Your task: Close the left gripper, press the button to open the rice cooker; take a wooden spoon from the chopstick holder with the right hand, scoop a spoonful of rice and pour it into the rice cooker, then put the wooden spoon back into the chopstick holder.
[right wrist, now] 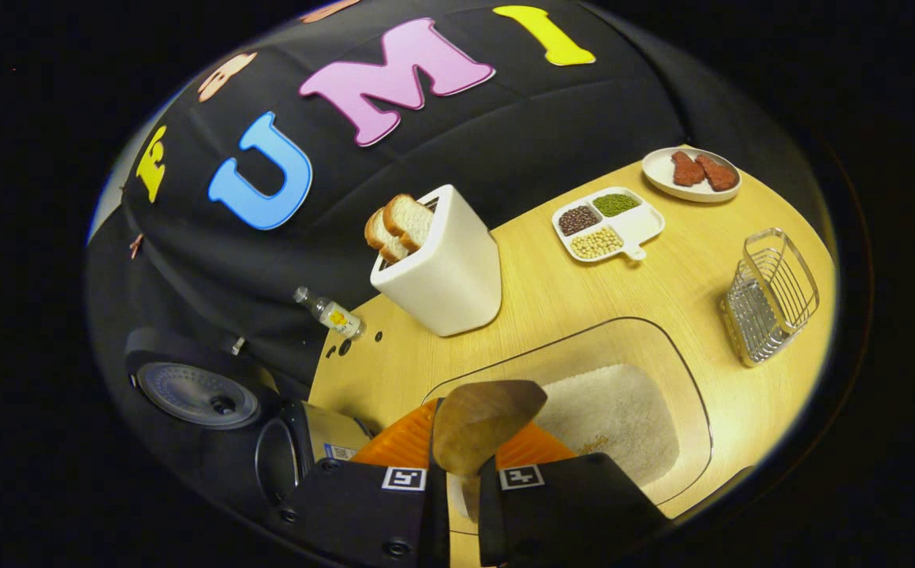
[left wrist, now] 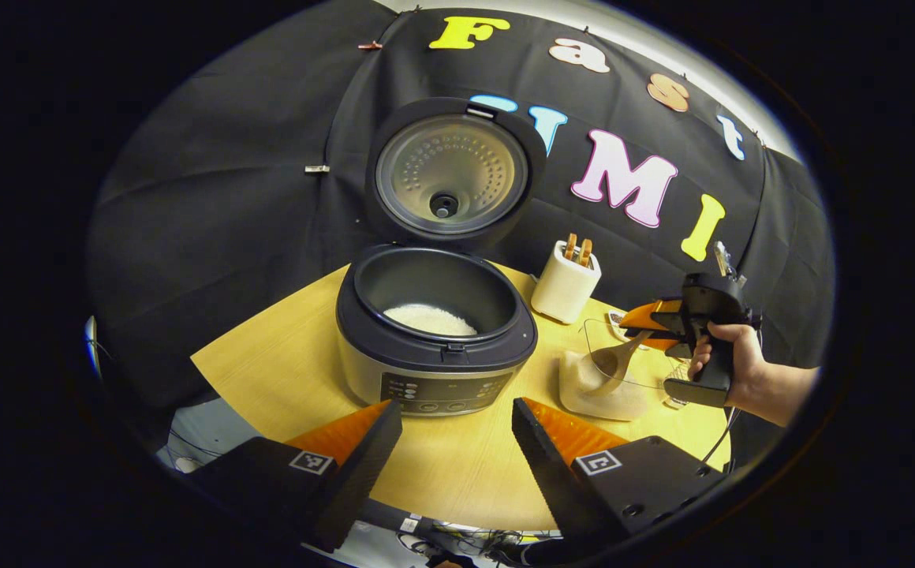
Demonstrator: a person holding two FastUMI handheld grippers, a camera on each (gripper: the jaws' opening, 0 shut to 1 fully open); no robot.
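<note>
The rice cooker [left wrist: 435,347] stands open, its lid [left wrist: 448,173] tipped up and white rice [left wrist: 429,319] in the pot. My left gripper [left wrist: 457,410] hangs open just in front of the cooker's control panel and touches nothing. To the right a hand holds my right gripper [left wrist: 647,327], shut on the wooden spoon [left wrist: 614,361]. The spoon's bowl [right wrist: 483,422] hangs down over the clear rice container [left wrist: 601,388]. My right gripper [right wrist: 465,465] has the rice pile [right wrist: 615,414] just beyond it. The white chopstick holder [left wrist: 565,282] stands behind the container.
On the round wooden table [right wrist: 552,292] beyond the white holder [right wrist: 446,272] are a divided dish of beans [right wrist: 607,222], a plate with reddish pieces [right wrist: 690,173] and a wire basket [right wrist: 769,296]. A small bottle [right wrist: 331,314] lies by the wall. The cooker [right wrist: 213,394] is at lower left.
</note>
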